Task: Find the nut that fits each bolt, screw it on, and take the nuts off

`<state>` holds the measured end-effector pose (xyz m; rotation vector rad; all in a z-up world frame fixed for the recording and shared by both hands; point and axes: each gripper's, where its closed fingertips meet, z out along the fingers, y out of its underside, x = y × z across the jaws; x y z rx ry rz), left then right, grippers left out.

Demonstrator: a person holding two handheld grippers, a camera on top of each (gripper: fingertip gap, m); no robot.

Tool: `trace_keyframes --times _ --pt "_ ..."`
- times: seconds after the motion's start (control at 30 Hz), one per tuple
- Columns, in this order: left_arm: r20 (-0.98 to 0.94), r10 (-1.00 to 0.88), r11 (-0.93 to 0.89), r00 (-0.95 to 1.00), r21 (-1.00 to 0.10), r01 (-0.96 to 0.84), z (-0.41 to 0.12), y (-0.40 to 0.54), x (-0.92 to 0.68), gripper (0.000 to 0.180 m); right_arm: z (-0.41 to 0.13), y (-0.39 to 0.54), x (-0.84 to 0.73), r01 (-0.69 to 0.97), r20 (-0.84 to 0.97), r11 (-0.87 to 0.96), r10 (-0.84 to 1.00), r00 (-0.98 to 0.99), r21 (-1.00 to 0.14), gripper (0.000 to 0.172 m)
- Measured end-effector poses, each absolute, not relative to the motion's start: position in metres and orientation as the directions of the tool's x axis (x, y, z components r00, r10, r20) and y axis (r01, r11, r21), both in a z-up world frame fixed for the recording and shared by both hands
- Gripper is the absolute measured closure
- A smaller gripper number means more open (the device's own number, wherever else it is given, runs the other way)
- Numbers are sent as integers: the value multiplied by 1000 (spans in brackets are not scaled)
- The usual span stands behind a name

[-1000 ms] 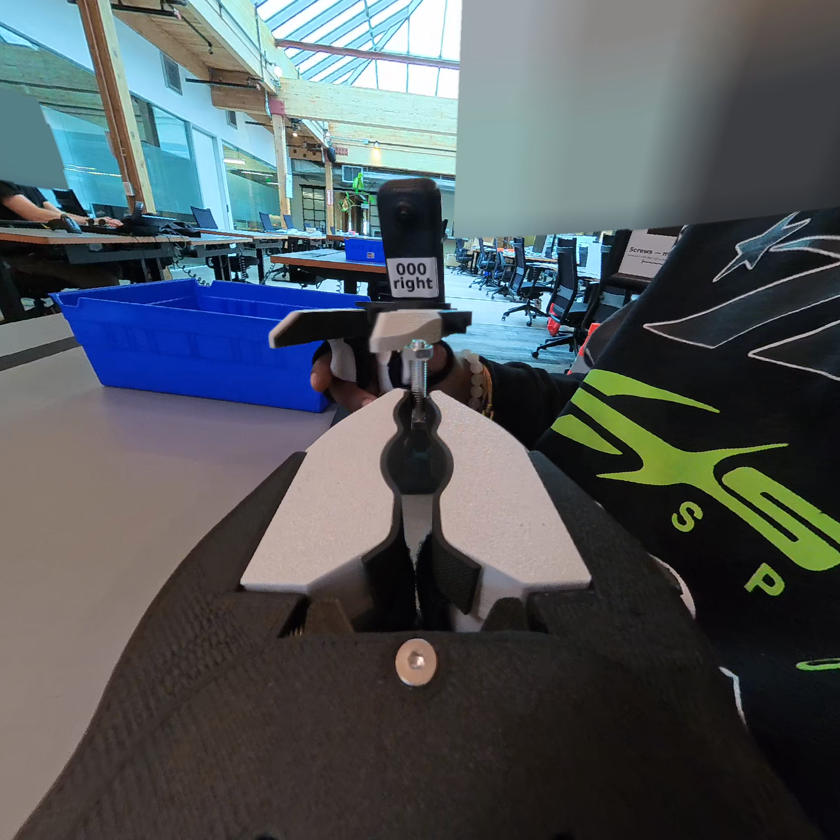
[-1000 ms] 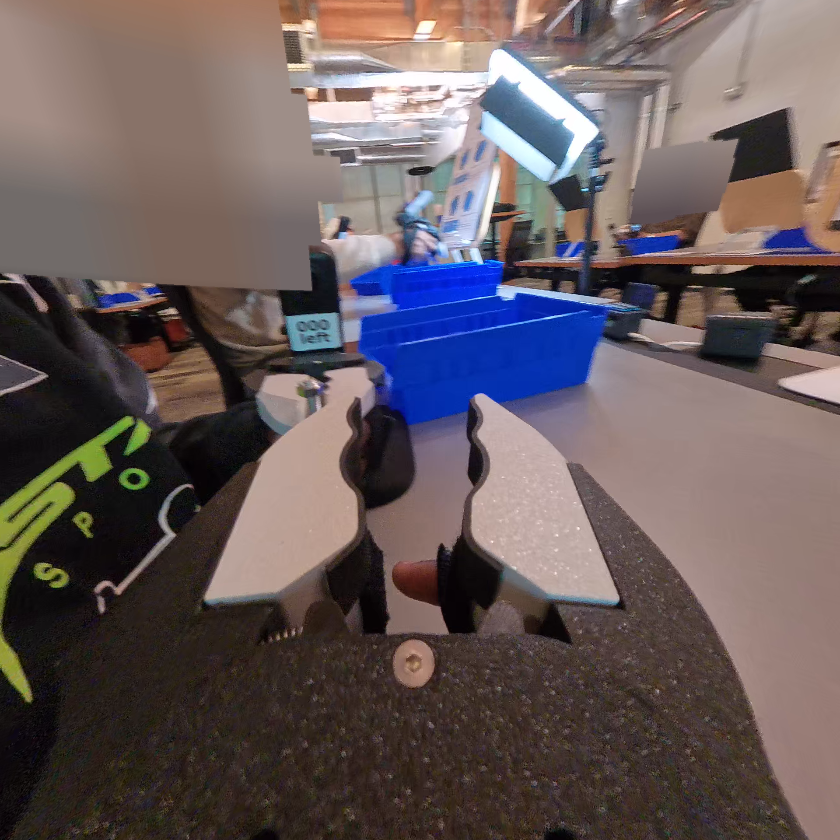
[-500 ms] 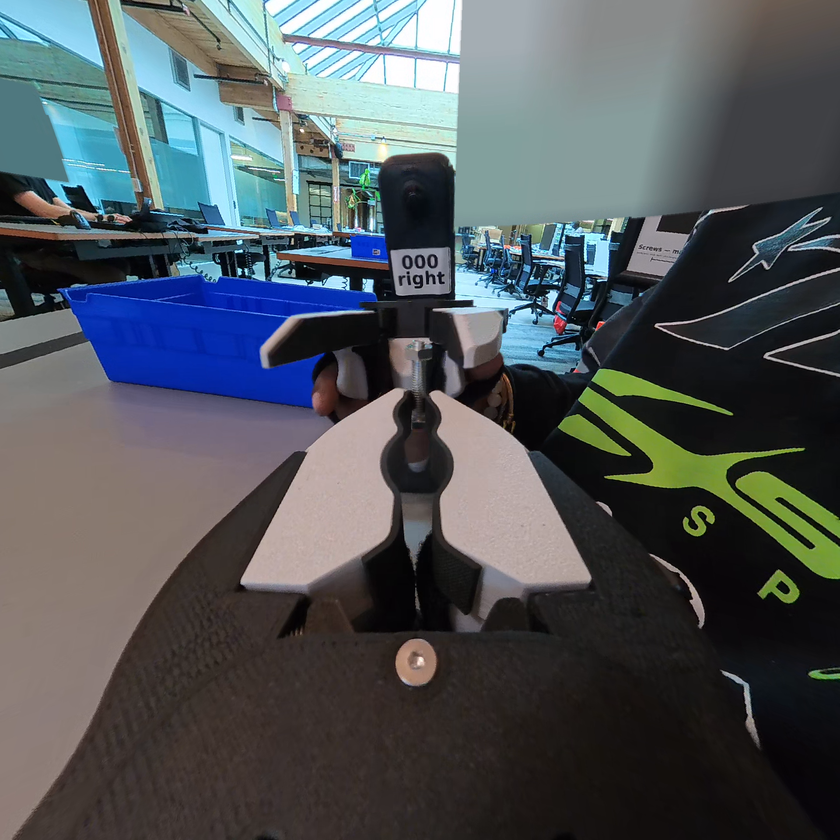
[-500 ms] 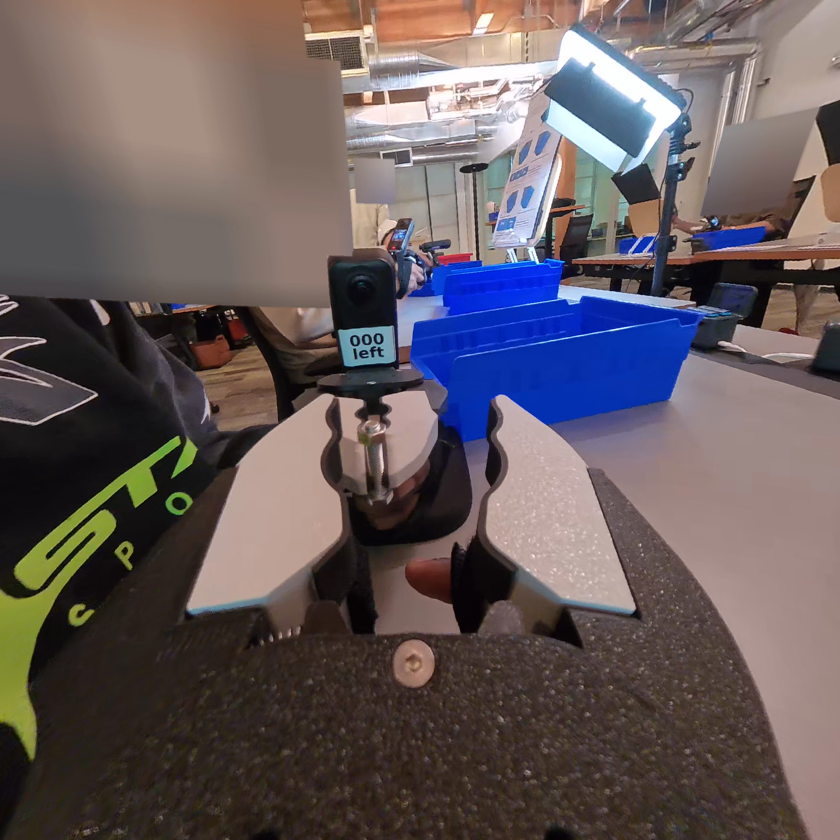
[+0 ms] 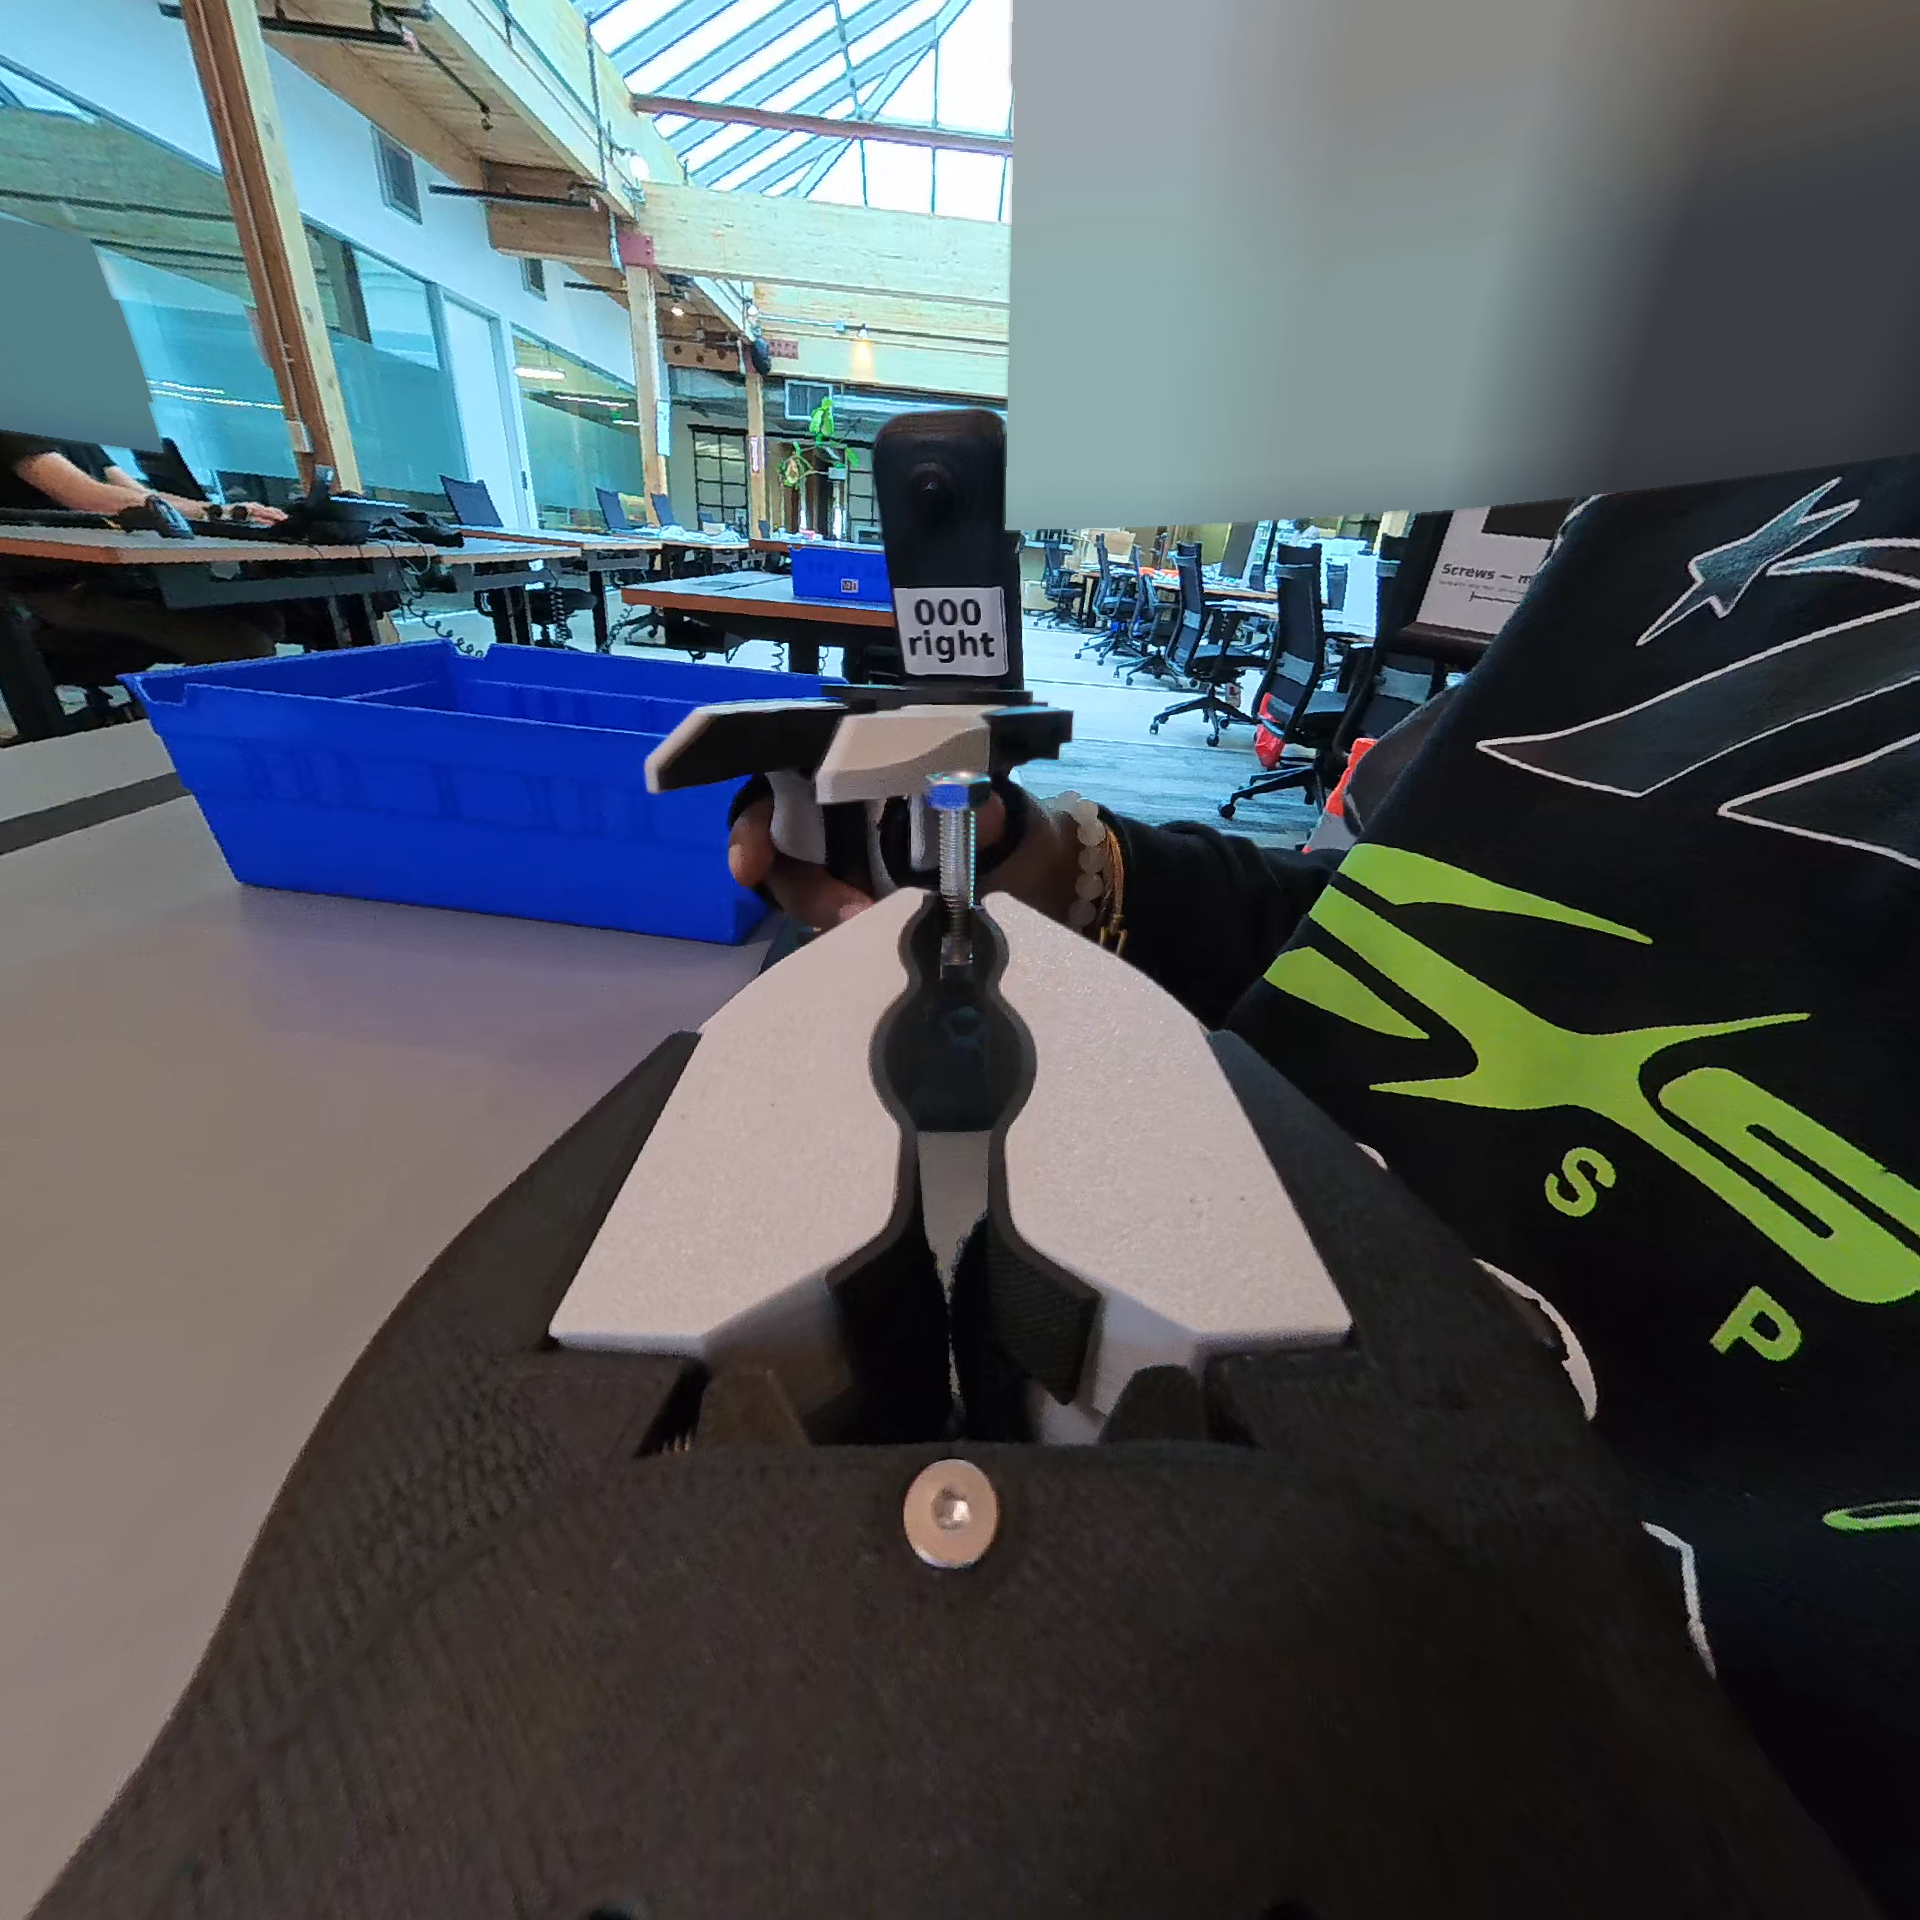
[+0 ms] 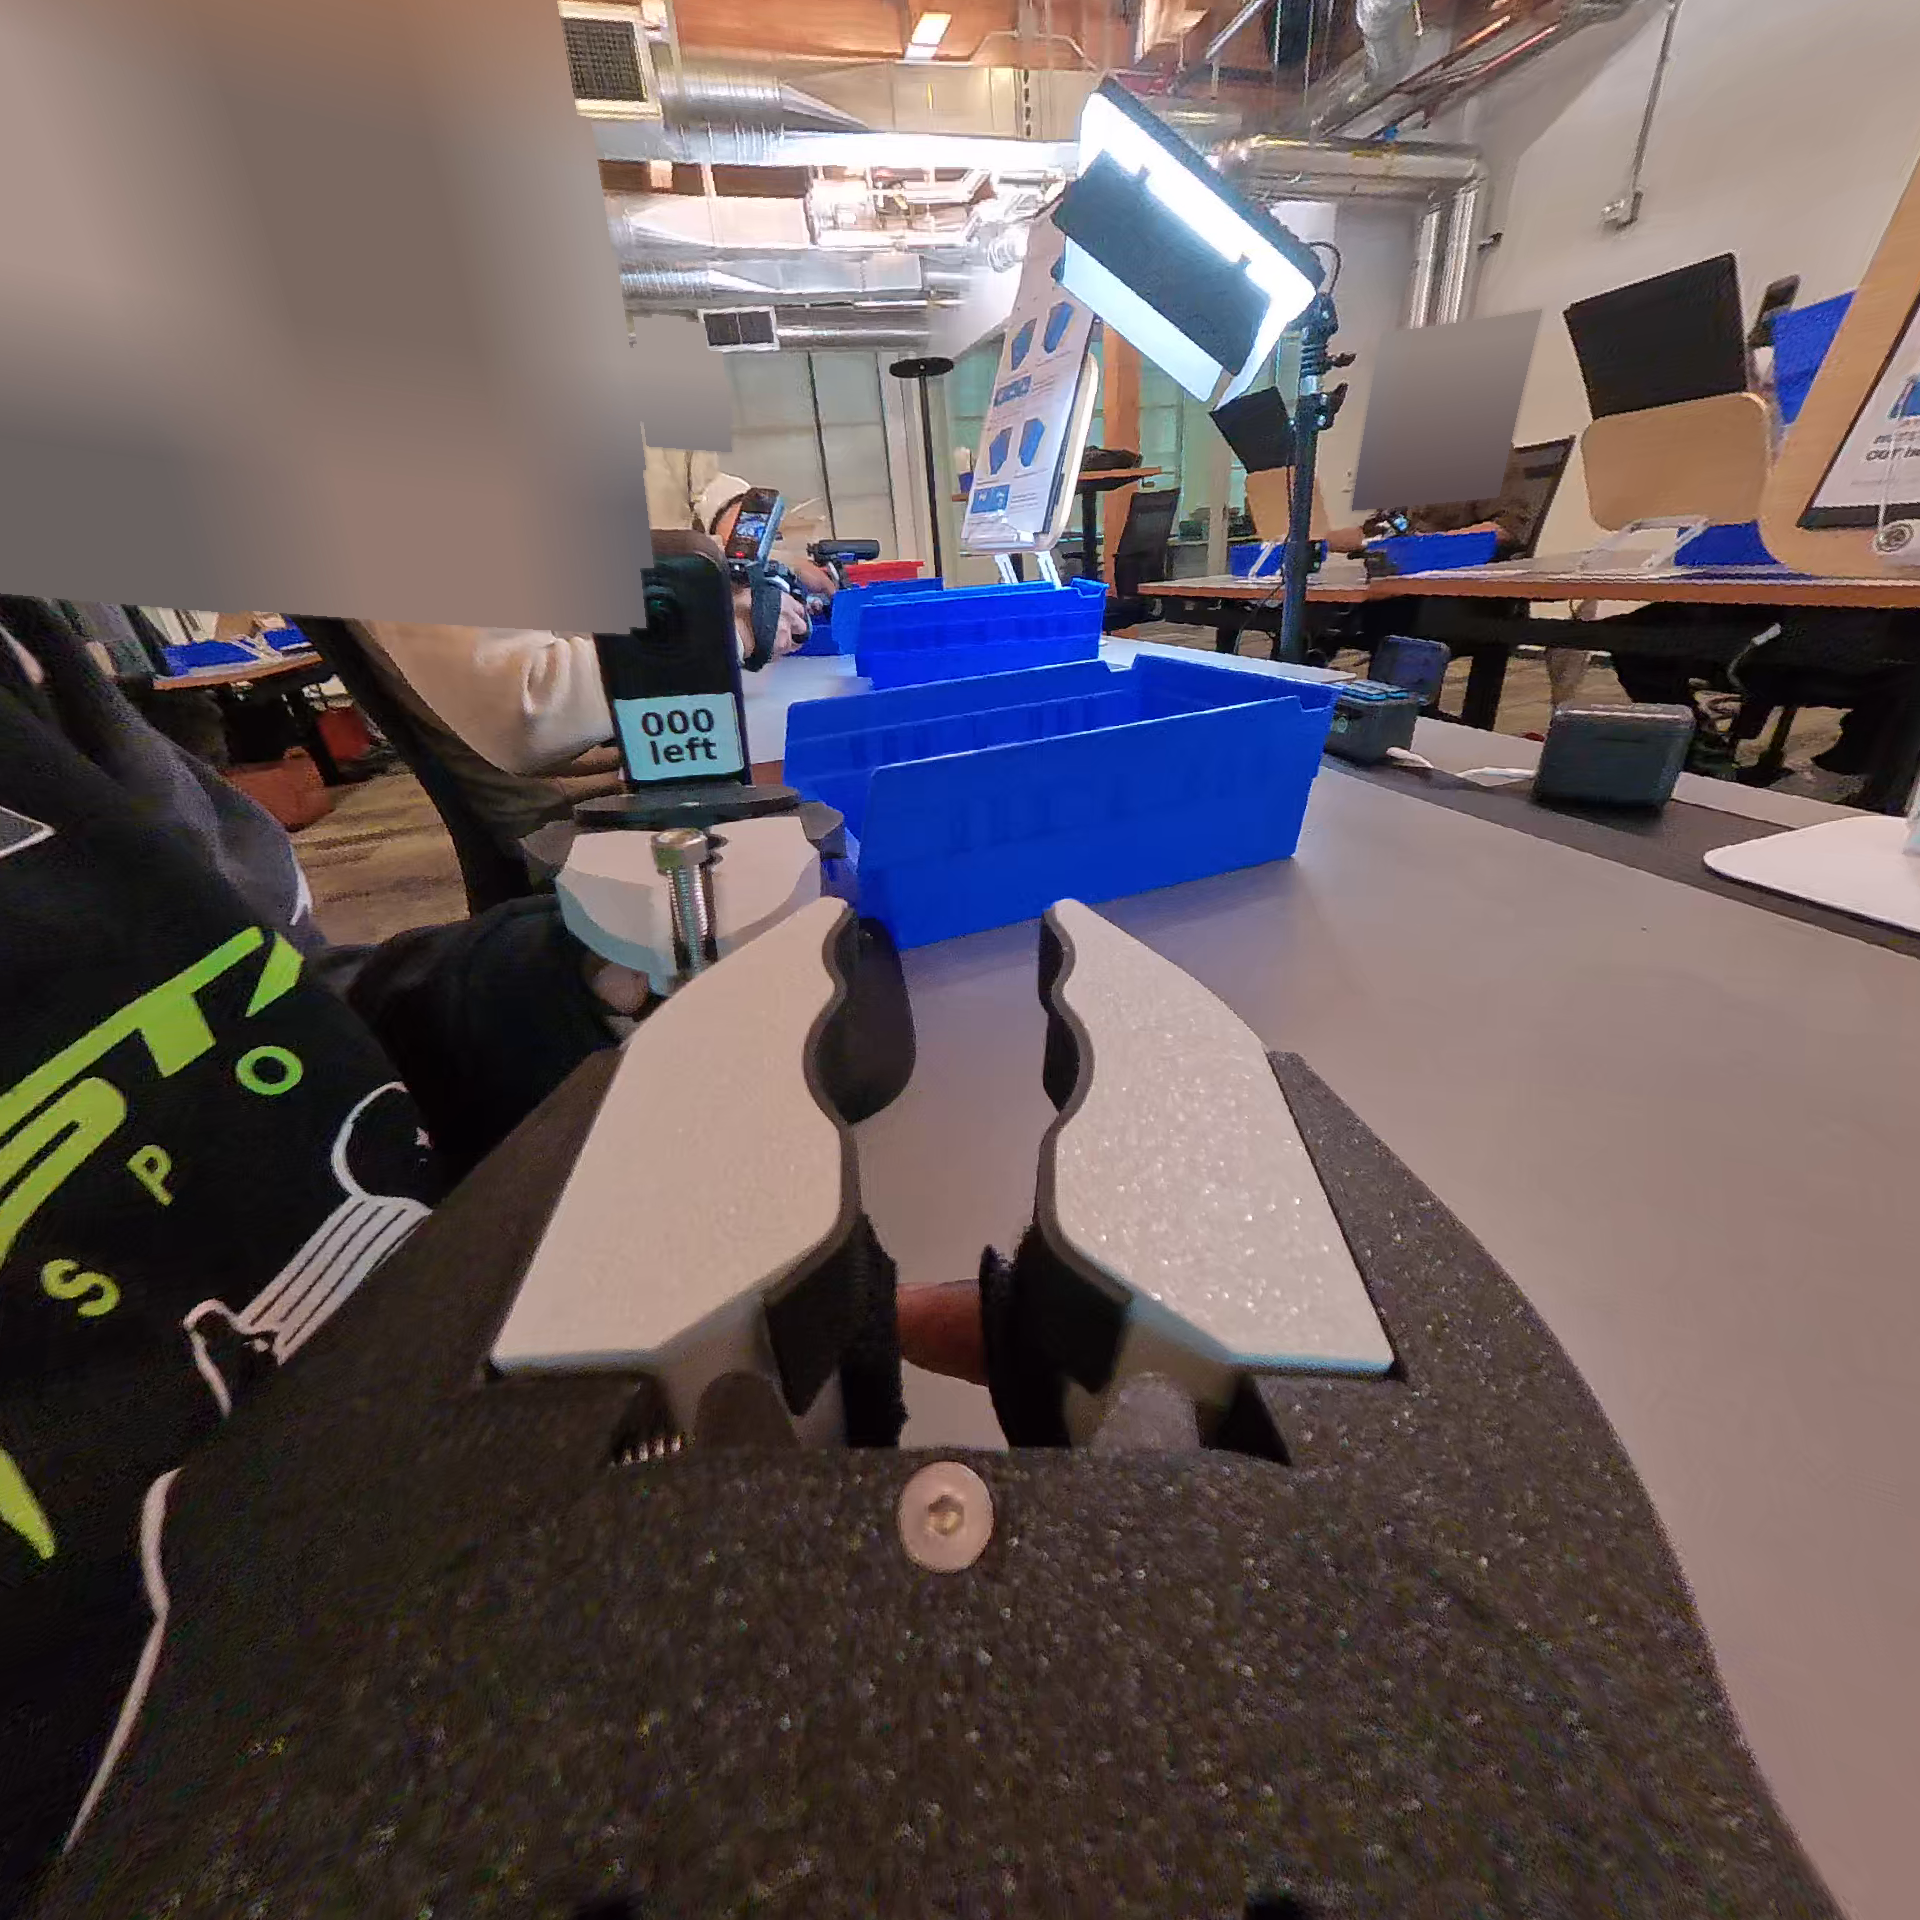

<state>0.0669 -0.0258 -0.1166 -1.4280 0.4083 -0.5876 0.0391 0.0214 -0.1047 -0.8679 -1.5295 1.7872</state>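
Note:
My left gripper [image 5: 956,920] is shut on a silver bolt [image 5: 956,862] that stands upright out of its fingertips, hexagonal end on top. The same bolt [image 6: 686,899] and the left gripper [image 6: 681,909] show at the left of the right wrist view. My right gripper [image 6: 945,925] is open and holds nothing; the bolt stands just left of its left finger [image 6: 727,1039]. In the left wrist view the right gripper [image 5: 821,748] faces me, one white finger [image 5: 904,753] just above the bolt's top. Whether they touch I cannot tell.
A blue bin [image 5: 468,790] stands on the grey table [image 5: 312,1091], just behind both grippers; it also shows in the right wrist view [image 6: 1091,800]. A second blue bin [image 6: 977,629] and small dark cases [image 6: 1610,764] lie farther back. A person's dark printed shirt [image 5: 1558,1039] fills the right.
Half a second ago the bolt stood between my right gripper's wide-open fingers. Now those fingers are closer together and the bolt is left of them. The left gripper keeps its hold.

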Motion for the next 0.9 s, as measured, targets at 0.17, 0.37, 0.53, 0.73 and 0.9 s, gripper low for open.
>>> trace_keyframes --times 0.17,0.37,0.53,0.73,0.9 --pt "86 -598 40 797 -990 136 -117 -25 66 176 -96 5 47 -53 -92 -170 739 -668 -984 127" --pt "86 -595 38 799 -990 135 -117 -25 66 176 -89 -27 36 -40 -98 -182 688 -720 -982 115" --pt "82 -594 41 800 -990 132 -117 -25 66 176 -93 -36 25 -20 -90 -148 695 -713 -989 113" --pt "83 -596 39 799 -991 132 -117 -25 66 175 -95 -28 27 -24 -84 -140 713 -696 -990 111" --pt "85 -603 44 793 -989 140 -116 -26 67 176 -97 -2 36 -42 -65 -123 754 -654 -992 117"
